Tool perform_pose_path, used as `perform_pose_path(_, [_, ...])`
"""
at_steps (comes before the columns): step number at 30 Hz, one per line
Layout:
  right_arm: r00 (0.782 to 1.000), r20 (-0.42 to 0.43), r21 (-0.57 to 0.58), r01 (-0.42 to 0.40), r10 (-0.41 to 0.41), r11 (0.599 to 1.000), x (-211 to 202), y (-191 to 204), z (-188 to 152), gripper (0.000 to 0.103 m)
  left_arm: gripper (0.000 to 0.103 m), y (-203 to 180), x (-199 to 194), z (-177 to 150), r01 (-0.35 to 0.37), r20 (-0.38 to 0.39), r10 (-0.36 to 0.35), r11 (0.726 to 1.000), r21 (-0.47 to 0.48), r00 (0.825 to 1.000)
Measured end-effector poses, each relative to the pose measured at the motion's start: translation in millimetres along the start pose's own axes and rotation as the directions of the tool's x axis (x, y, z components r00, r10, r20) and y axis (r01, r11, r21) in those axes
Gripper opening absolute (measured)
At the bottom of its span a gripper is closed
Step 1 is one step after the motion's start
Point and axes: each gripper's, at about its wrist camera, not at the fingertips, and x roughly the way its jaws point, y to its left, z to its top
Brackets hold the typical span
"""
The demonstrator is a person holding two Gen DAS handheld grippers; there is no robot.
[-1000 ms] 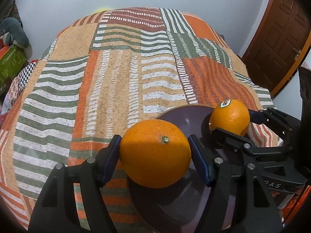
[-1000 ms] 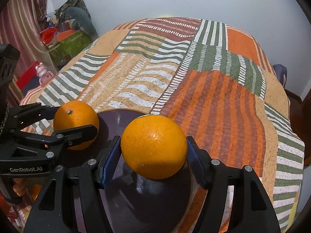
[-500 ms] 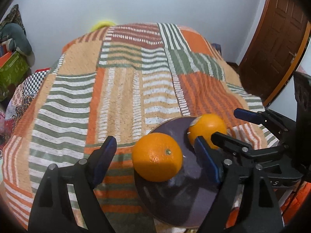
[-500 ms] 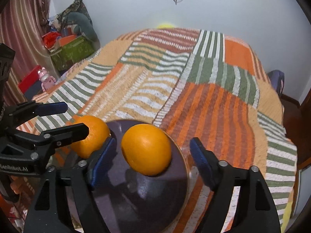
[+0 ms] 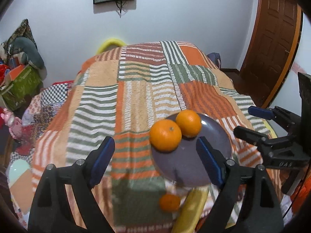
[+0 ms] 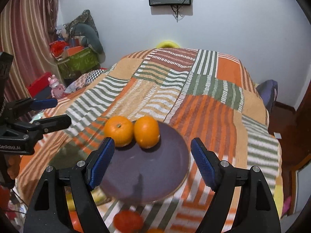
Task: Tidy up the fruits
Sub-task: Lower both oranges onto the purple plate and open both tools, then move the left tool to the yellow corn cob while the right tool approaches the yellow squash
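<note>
A second ago each of your claws clamped an orange; now both have let go and pulled back. Your left gripper [image 5: 155, 160] stands wide apart with nothing between its blue pads, and your right gripper [image 6: 151, 160] is spread just as wide and empty.

The two fruits sit touching each other on the far rim of the purple plate [image 5: 194, 167], at centre frame: the stem-up orange [image 5: 165, 135] on the plate's left edge, the second orange [image 5: 188, 123] just behind and right of it. From the right wrist they read as stem-up orange [image 6: 119, 131] left, second orange [image 6: 146, 131] right, plate [image 6: 151, 174] below.

The striped bedspread [image 5: 136, 89] lies bare across the upper half of both frames. Low in the left view, a small orange fruit [image 5: 170, 202] and a banana [image 5: 191, 211] lie blurred by the plate's near edge.
</note>
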Motion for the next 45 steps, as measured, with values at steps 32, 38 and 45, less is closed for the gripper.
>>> perform_pose_path(32, [0.969,-0.244,-0.039,0.021,-0.029,0.999,-33.4,52.5,-137.3,0.078,0.092,0.2,-43.6,-184.0,-0.028,-0.229,0.038,0.999,0.047,0.973])
perform_pose_path(38, [0.968,-0.253,-0.015,0.001,-0.005,1.000,-35.3,48.5,-139.6,0.078,0.092,-13.0,-40.0,-189.5,-0.029,-0.235,0.052,0.995,0.099,0.971])
perform_pose_path(45, [0.970,-0.236,-0.030,0.047,-0.052,0.998,-39.2,44.0,-141.0,0.078,0.086,-26.5,-40.2,-184.0,0.023,-0.257,0.005,0.994,0.104,0.966])
